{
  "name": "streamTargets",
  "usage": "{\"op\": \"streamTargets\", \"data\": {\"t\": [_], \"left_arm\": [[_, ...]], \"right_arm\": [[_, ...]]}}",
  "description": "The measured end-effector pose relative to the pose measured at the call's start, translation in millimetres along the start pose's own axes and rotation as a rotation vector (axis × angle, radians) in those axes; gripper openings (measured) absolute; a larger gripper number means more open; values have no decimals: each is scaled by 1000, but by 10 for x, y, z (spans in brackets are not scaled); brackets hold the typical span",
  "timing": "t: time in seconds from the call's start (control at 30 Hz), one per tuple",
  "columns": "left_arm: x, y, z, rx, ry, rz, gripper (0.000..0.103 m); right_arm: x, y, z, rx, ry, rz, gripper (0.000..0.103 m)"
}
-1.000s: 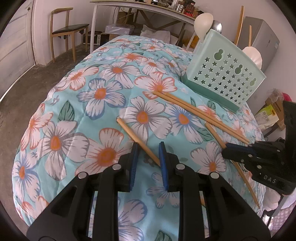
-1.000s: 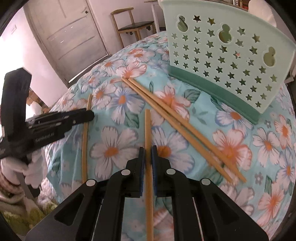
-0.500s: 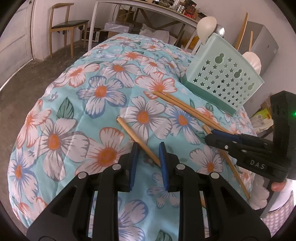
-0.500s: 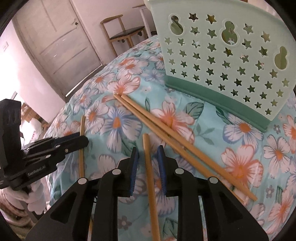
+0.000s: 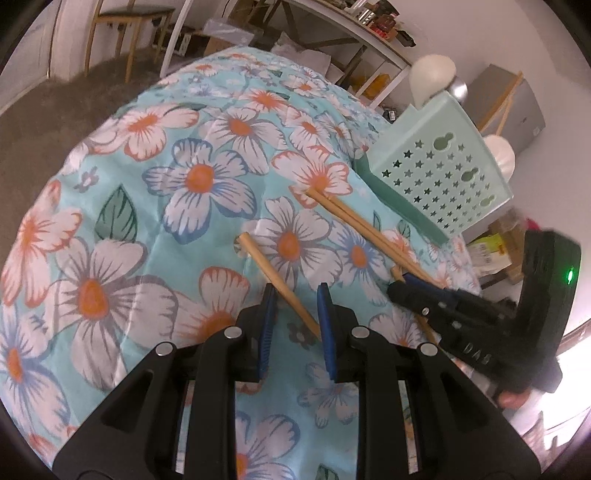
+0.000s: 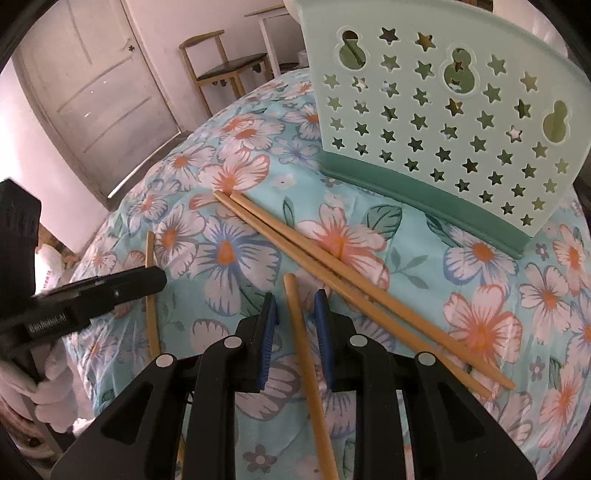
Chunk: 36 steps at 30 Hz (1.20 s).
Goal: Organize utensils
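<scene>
Several wooden chopsticks lie on the floral cloth in front of a mint-green star-punched utensil holder (image 5: 443,177) (image 6: 443,110). My left gripper (image 5: 297,295) is open, its blue pads on either side of one chopstick (image 5: 277,280) without pressing it. My right gripper (image 6: 295,299) is also open, and a second chopstick (image 6: 295,317) runs loose between its pads. A pair of chopsticks (image 5: 362,225) (image 6: 332,258) lies side by side nearer the holder. The right gripper (image 5: 402,288) shows at the right of the left wrist view. The left gripper (image 6: 155,277) shows at the left of the right wrist view.
White spoon heads (image 5: 432,74) and wooden handles stick up out of the holder. The cloth (image 5: 110,229) drops away at its rounded edges. A wooden chair (image 6: 225,66) and a door (image 6: 92,92) stand beyond. A cluttered shelf table (image 5: 351,22) is at the back.
The right jaws, nearly closed on their chopstick a second ago, have come apart. The right gripper slid toward that chopstick's far end. The two grippers have drawn closer together.
</scene>
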State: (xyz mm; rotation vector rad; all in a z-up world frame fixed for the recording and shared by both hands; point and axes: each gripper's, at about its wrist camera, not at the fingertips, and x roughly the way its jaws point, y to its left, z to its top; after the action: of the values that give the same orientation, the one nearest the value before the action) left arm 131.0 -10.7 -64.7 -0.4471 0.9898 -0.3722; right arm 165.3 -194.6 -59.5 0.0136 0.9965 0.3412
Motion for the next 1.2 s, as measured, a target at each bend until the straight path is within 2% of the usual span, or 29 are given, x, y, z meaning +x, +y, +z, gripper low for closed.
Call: {"op": "streamTargets", "data": {"t": [0.07,0.1,0.17,0.37,0.47,0.7,0.8,0.9,0.97,1.1,1.2], "left_arm": [[8,37,28,-17,11,-14,17],[4,69,44,-23,16,-24,18],[25,88,67,-20,25,-38,18],[68,52,110,87,48,-68,18],[91,12,139,139,62,-76,20],[123,-27,179,216,81,-86,21],[108,-22,131,219,56,-86,21],[97,-67,81,223,25,-53,21],[101,-102,69,232,18,-30,21],[115,-186,48,242,3,30,21],[133,-298,22,268,-1,106,23]], "right_arm": [[10,27,-7,3,-8,-16,18],[7,31,-16,6,-9,-19,13],[15,36,-14,18,-14,-27,11],[-12,2,-33,75,9,-38,11],[-80,7,-74,82,44,-43,14],[-56,66,-97,130,55,3,38],[-59,106,-145,119,40,-10,38],[-73,111,-187,110,33,-14,38],[-77,128,-198,82,36,-35,34],[-92,84,-209,66,38,-23,28],[-116,32,-228,57,35,-2,22]]}}
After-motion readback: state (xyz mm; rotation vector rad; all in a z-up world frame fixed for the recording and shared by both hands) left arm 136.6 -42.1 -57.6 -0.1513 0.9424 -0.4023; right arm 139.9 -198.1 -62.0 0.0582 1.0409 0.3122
